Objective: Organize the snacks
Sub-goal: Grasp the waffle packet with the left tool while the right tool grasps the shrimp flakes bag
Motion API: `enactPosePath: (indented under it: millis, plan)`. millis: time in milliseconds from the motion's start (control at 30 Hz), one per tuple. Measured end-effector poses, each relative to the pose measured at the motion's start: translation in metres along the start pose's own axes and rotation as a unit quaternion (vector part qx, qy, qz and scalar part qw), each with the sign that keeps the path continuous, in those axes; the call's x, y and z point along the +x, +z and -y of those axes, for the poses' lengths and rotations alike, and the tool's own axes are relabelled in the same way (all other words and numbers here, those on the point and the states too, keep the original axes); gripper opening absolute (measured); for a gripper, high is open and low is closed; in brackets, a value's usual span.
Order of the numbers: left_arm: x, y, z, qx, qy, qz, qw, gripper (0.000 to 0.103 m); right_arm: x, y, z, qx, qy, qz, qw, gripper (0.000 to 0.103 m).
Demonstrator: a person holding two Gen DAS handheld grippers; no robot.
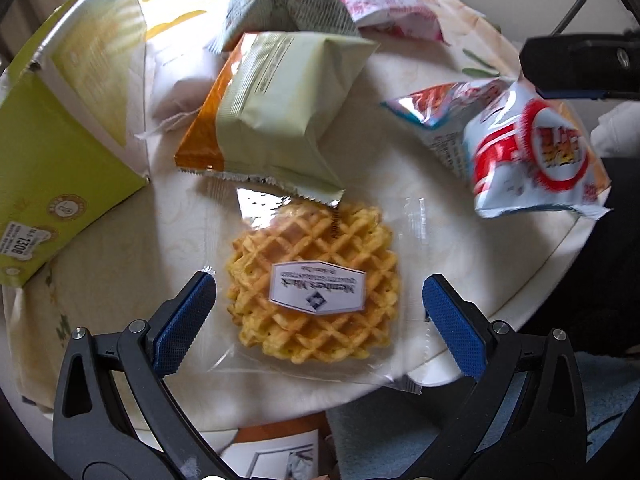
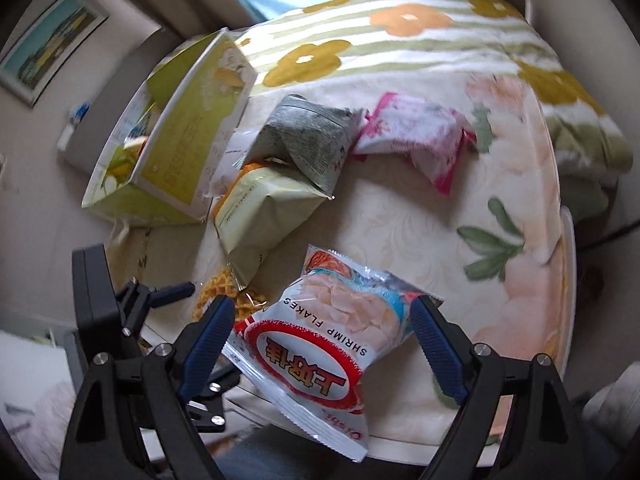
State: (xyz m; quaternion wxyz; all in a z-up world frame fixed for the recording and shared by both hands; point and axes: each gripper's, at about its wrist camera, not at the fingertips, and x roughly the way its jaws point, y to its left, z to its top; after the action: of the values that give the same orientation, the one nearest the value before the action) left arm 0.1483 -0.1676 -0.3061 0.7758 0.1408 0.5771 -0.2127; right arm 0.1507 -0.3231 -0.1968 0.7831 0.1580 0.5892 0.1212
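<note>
Shrimp flakes bag [image 2: 320, 344] lengthwise toward camera

Both hand-held grippers [image 1: 319, 312] [image 2: 322, 330] point downward, jaws spread.

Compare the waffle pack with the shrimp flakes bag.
The waffle pack is clear film that shows the waffle; the shrimp flakes bag is opaque, printed white, red and blue. The waffle pack lies flat and thin; the shrimp flakes bag is puffed and tilted. The waffle pack bears only a small white label; the bag is printed all over. Each sits between an open gripper's fingers.
</note>
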Motion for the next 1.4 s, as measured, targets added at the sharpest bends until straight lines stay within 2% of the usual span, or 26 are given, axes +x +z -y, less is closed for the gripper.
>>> enactPosePath:
  millis: [100,200,367,467,633,867,1033,1167,1233,1300,1333,1400]
  plan:
    - [0.003,0.001,-0.002,-0.003,-0.001,0.004,1.0000,0.103,0.007,-0.001,0.004,0.036,-0.008,0.000,0.999,0.087]
    - [0.007,0.002,0.001,0.007,0.017,0.003,0.9998,0.103,0.010,-0.002,0.006,0.061,-0.026,0.002,0.998,0.087]
    - [0.009,0.004,0.001,0.010,0.017,0.004,0.9998,0.103,0.013,-0.010,0.010,0.097,-0.037,0.001,0.995,0.087]
    - [0.009,0.004,0.003,0.024,0.024,0.011,0.9994,0.103,0.015,-0.015,0.012,0.114,-0.038,0.001,0.993,0.092]
    - [0.016,0.010,0.005,0.018,0.022,0.004,0.9996,0.103,0.023,-0.020,0.014,0.137,-0.025,-0.007,0.990,0.094]
    - [0.019,0.014,0.008,0.021,0.029,0.007,0.9993,0.103,0.039,-0.017,0.005,0.133,-0.016,-0.027,0.991,0.094]
    - [0.022,0.018,0.003,0.017,0.008,0.001,0.9998,0.103,0.049,-0.017,0.003,0.135,-0.011,-0.035,0.990,0.094]
    - [0.020,0.016,-0.003,0.028,0.001,0.007,0.9996,0.102,0.060,-0.020,0.008,0.143,0.018,-0.056,0.988,0.094]
    - [0.021,0.012,-0.010,0.029,-0.004,0.008,0.9995,0.098,0.059,-0.022,0.007,0.134,0.023,-0.051,0.989,0.091]
    - [0.018,0.008,-0.018,0.027,-0.010,0.014,0.9995,0.092,0.055,-0.022,0.005,0.122,0.028,-0.040,0.991,0.082]
    - [0.016,0.007,-0.020,0.027,-0.014,0.014,0.9994,0.090,0.053,-0.022,0.004,0.116,0.029,-0.036,0.992,0.081]
    - [0.015,0.005,-0.025,0.028,-0.018,0.016,0.9993,0.089,0.052,-0.022,0.005,0.113,0.025,-0.033,0.993,0.064]
